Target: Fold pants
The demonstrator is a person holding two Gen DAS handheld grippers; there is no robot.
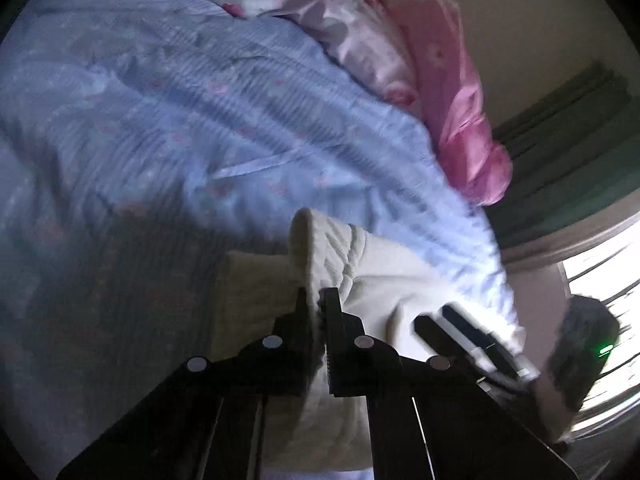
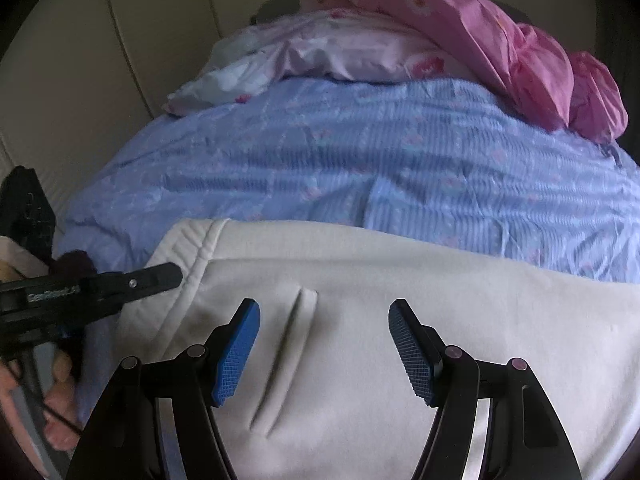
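Left hand-held gripper (image 1: 318,304) pinches pants (image 1: 384,280); pinched edge hidden

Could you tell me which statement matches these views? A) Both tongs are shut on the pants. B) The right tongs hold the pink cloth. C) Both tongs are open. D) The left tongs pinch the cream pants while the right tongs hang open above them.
D: the left tongs have cream pants fabric pinched between them, and the right tongs stand apart above the fabric.
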